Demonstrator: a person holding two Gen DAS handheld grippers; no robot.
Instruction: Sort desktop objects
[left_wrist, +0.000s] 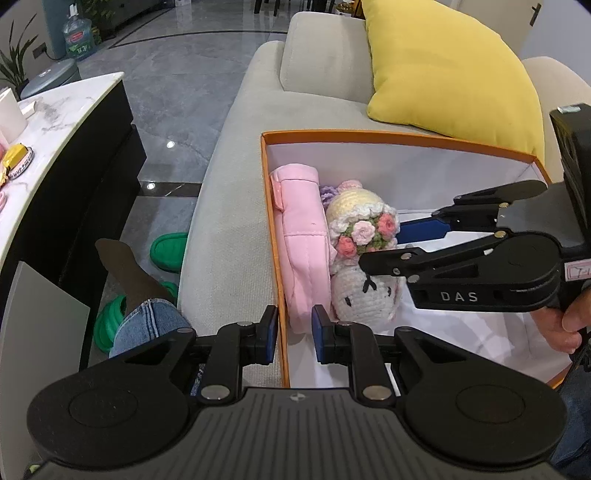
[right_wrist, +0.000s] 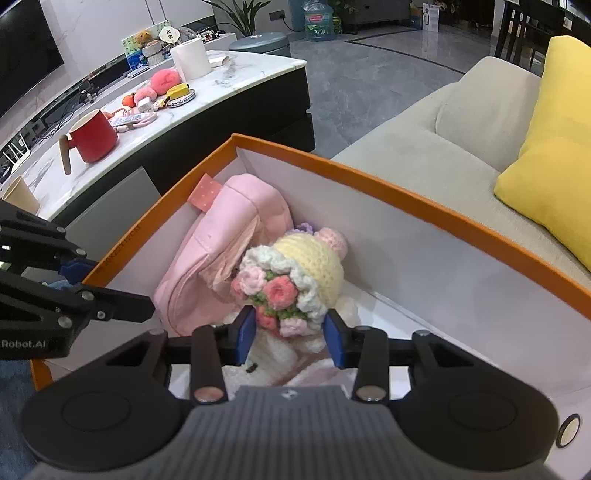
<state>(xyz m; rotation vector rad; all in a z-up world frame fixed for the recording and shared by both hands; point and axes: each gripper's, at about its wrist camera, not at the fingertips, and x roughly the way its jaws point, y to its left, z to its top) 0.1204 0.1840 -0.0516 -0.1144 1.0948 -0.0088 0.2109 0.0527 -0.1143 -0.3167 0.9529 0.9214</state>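
An orange box (left_wrist: 399, 137) with a white inside sits on the beige sofa; it also shows in the right wrist view (right_wrist: 406, 192). Inside lie a pink pouch (left_wrist: 301, 236) (right_wrist: 218, 254) and a crocheted doll with a flower wreath (left_wrist: 364, 240) (right_wrist: 295, 273). My left gripper (left_wrist: 294, 334) straddles the box's left wall, slightly apart, not clamped on it. My right gripper (right_wrist: 290, 334) is open, its pads on either side of the doll's wreath without pressing it. The right gripper also shows in the left wrist view (left_wrist: 397, 242).
A yellow cushion (left_wrist: 450, 70) leans on the sofa back behind the box. A marble table (right_wrist: 236, 85) holds a red mug (right_wrist: 94, 138), a paper roll (right_wrist: 190, 59), pink plush items (right_wrist: 164, 79) and small trinkets. Green slippers (left_wrist: 168, 251) lie on the floor.
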